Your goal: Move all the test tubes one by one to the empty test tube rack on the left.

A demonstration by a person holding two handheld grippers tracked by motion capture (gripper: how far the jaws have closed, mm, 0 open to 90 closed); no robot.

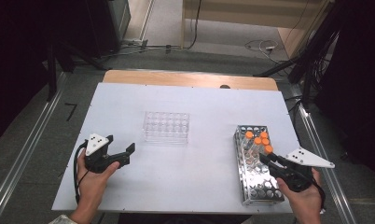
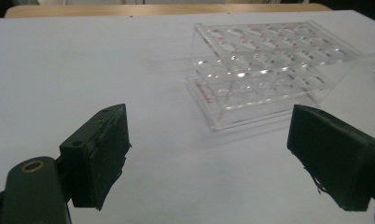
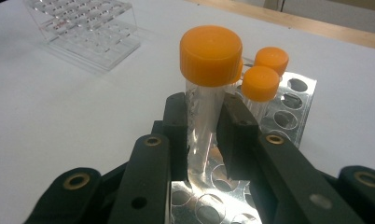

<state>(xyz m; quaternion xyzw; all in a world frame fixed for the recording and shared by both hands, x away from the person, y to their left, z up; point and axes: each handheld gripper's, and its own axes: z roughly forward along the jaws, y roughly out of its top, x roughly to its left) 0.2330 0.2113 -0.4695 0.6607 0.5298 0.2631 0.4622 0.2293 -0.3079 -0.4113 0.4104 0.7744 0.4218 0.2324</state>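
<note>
The left gripper (image 1: 121, 145) hovers wide open and empty over the white table (image 1: 129, 186), with the clear rack (image 1: 166, 127) ahead and right of its jaws. Farther right, the right gripper (image 3: 204, 123) is clamped on an orange-capped tube (image 3: 209, 74) standing in the metal rack (image 1: 259, 184) (other capped tubes just beyond it). Grey floor (image 1: 31, 140) and cables surround the table.

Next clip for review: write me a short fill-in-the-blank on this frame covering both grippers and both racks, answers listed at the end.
1. The right gripper is shut on a clear tube whose cap is ____.
2. The left gripper has its jaws ____, with nothing between them.
3. The capped tubes stand in the ____ rack, at the person's right.
4. The clear plastic rack holds ____ tubes.

Missing words: orange; open; metal; no
</note>
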